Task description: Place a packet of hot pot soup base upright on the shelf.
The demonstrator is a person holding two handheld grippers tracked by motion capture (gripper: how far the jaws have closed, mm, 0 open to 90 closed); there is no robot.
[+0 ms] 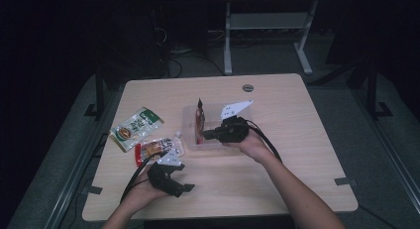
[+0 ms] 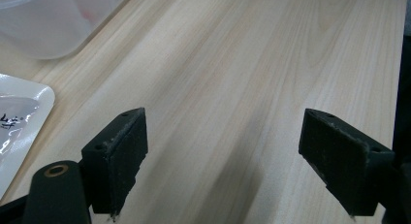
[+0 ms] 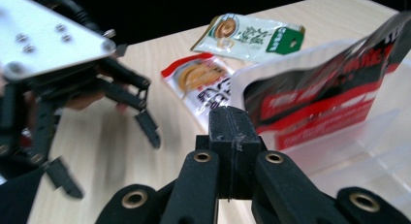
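The green packet (image 1: 136,128) lies flat near the left edge of the surface (image 1: 277,179), and a red-and-white packet (image 1: 159,150) lies just beside it toward the near edge. The left tool (image 1: 184,188) hovers near the near-left corner, jaws spread wide over bare wood. At the middle, a clear plastic box (image 1: 190,115) holds a red pouch (image 1: 200,121) standing upright. The right tool (image 1: 206,135) reaches into the box, jaws pressed together with nothing between them. The right half of the surface lies open
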